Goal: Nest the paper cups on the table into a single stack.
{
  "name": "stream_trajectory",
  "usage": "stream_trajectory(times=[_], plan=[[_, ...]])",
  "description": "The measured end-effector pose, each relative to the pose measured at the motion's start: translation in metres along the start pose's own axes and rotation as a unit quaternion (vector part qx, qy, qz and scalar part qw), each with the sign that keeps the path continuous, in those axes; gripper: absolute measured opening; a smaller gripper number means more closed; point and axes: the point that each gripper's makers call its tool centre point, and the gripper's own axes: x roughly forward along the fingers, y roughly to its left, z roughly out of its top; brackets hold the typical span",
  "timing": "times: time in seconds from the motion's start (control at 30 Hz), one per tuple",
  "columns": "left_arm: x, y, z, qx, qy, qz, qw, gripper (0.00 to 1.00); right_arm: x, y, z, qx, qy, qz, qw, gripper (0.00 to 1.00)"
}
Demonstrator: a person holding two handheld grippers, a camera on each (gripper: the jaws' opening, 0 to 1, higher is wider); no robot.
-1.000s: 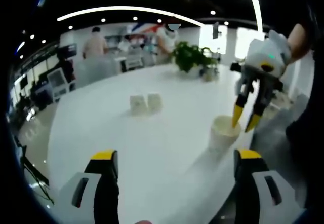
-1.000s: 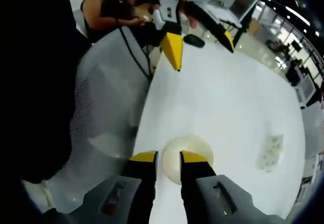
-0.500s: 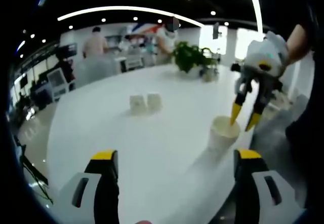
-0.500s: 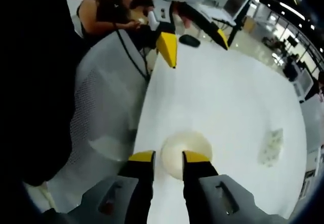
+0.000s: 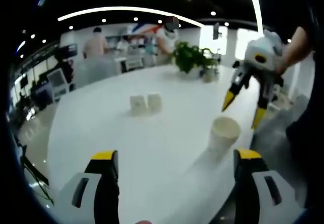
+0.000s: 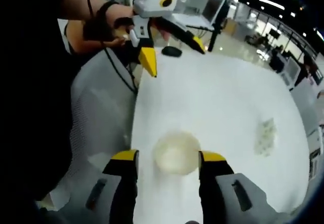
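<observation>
Table (image 5: 152,148), white: lower centre. Right claw (image 6: 169,158): wide open, empty, straddling upright cup (image 6: 176,153) without touching. Left claw (image 5: 174,158): open, empty. Two cups (image 5: 146,104): centre, well apart. Step: single cup stands ungripped; next probably closing on it.

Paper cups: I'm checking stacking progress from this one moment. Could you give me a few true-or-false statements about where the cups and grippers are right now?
1. The right gripper hangs above the near paper cup with its jaws open. True.
2. The near paper cup lies tipped on its side. False: it stands upright, mouth up.
3. Two more paper cups stand side by side farther out on the white table. True.
4. The left gripper is shut on a cup. False: its jaws are open with nothing between them.
5. A potted plant stands beyond the cups. True.
</observation>
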Motion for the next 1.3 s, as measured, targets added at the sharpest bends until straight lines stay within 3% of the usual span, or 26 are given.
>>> stream_trajectory(times=[0.3, 0.53, 0.77, 0.9, 1.3], plan=[[-0.001, -0.001, 0.003, 0.003, -0.001, 0.001, 1.0, 0.93, -0.013, -0.017, -0.009, 0.05, -0.023, -0.052, 0.9971, 0.57], [-0.001, 0.0, 0.008, 0.005, -0.004, -0.001, 1.0, 0.93, -0.028, -0.035, -0.027, 0.106, -0.043, -0.108, 0.9876, 0.61], [-0.002, 0.004, 0.013, 0.002, -0.006, -0.003, 1.0, 0.93, -0.059, -0.061, -0.05, 0.185, -0.076, -0.183, 0.9626, 0.64], [-0.002, 0.006, 0.016, 0.006, -0.004, -0.002, 1.0, 0.93, -0.077, -0.074, -0.058, 0.204, -0.094, -0.22, 0.9493, 0.69], [0.0, 0.007, 0.02, 0.006, -0.005, -0.003, 1.0, 0.93, -0.09, -0.086, -0.071, 0.23, -0.107, -0.262, 0.931, 0.87]])
